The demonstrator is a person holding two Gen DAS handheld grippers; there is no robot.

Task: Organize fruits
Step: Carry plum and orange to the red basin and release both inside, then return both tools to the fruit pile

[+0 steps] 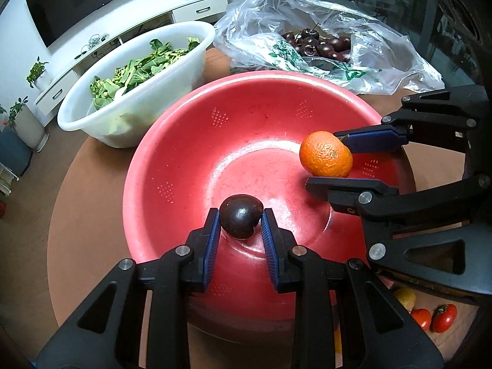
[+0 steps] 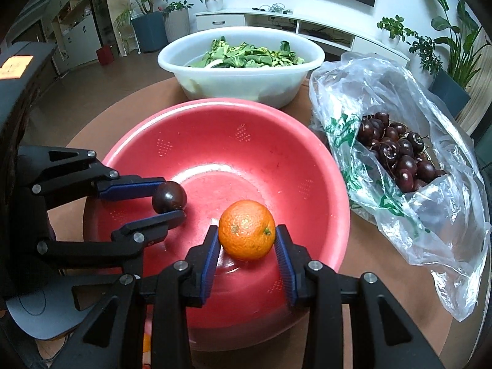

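Note:
My left gripper (image 1: pixel 241 218) is shut on a dark purple plum (image 1: pixel 242 216) and holds it over the red colander bowl (image 1: pixel 190 166). My right gripper (image 2: pixel 247 235) is shut on an orange (image 2: pixel 247 230) and holds it over the same bowl (image 2: pixel 276 160). In the left wrist view the right gripper (image 1: pixel 323 160) and its orange (image 1: pixel 326 153) show at the right. In the right wrist view the left gripper (image 2: pixel 173 198) with the plum (image 2: pixel 169 197) shows at the left. The bowl's inside holds no fruit.
A clear plastic bag of dark cherries (image 2: pixel 396 156) lies right of the red bowl, also in the left wrist view (image 1: pixel 319 46). A white tub of leafy greens (image 1: pixel 135 80) stands behind. Red tomatoes (image 1: pixel 442 318) and a yellow fruit (image 1: pixel 406 298) lie below the right gripper. The round brown table (image 1: pixel 86 190) carries all.

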